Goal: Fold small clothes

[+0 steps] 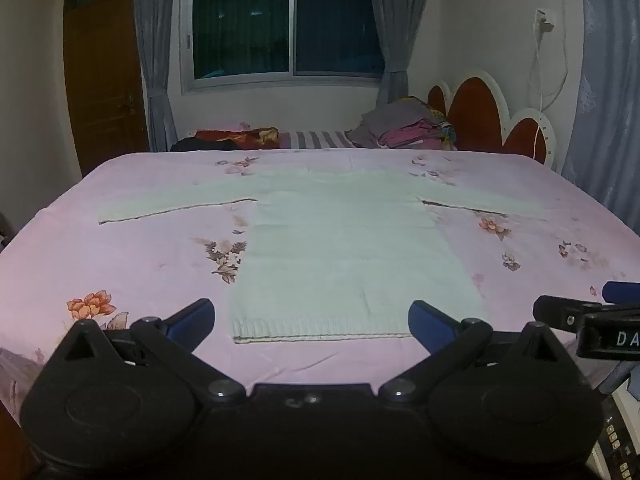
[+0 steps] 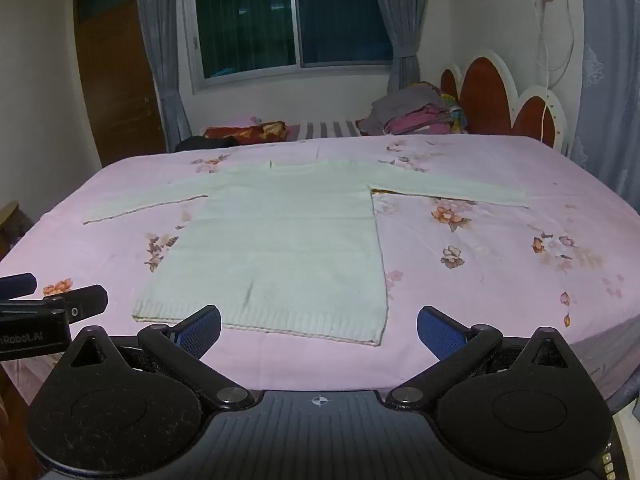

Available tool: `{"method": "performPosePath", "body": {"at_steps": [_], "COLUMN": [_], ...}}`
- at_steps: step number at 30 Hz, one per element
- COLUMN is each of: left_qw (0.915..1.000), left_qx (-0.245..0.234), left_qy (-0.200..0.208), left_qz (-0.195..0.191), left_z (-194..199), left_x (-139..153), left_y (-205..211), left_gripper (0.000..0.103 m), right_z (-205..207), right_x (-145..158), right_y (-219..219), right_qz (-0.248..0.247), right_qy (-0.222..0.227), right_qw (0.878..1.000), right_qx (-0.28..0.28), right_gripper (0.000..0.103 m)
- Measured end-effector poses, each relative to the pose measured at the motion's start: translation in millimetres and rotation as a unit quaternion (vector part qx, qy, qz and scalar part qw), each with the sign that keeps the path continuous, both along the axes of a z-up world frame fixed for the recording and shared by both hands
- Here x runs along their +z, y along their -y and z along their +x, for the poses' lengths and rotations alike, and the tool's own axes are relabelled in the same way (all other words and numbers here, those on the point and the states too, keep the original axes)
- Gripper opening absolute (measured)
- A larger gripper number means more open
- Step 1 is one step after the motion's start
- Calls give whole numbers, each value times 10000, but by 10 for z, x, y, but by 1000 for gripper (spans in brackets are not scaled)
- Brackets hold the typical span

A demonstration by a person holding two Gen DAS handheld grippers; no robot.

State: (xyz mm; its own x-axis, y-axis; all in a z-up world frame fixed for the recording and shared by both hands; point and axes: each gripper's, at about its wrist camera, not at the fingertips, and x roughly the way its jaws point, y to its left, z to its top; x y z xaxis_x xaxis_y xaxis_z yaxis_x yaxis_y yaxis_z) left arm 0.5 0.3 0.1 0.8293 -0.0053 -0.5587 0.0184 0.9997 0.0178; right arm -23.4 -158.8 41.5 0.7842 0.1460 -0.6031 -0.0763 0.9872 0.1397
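Pale knit sweater (image 1: 344, 248) lying flat, front up, at centre of pink floral bedspread (image 1: 120, 264), both sleeves stretching out sideways, ribbed hem facing near edge. Left gripper (image 1: 312, 320) hovering just above hem, jaws standing wide, gripping nothing. Right gripper (image 2: 319, 326) hovering beside it over hem's right corner, jaws likewise wide, nothing between pads. Heap of folded clothes (image 1: 404, 126) sitting beyond bedspread by red headboard (image 1: 476, 112). Grey curtains (image 1: 154, 56) flanking dark window (image 1: 286, 26).

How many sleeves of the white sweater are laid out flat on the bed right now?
2. The left sleeve stretches toward the door side, and the right sleeve toward the headboard side. Both lie flat on the pink sheet, unfolded, none hidden.
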Motion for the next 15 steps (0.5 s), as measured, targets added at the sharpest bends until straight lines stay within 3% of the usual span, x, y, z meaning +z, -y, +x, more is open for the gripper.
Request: {"method": "performPosePath", "body": {"at_steps": [15], "left_qw": [10000], "left_qx": [40], "left_qy": [51], "left_qz": [-14], "left_z": [-45], "left_x": [36], "left_y": [-54], "left_gripper": [103], "right_z": [31], "right_x": [57], "right_y": [-32], "right_qz": [-23], "right_qy": [35], "right_qw": [10000], "right_qx": [9], "right_gripper": [103]}}
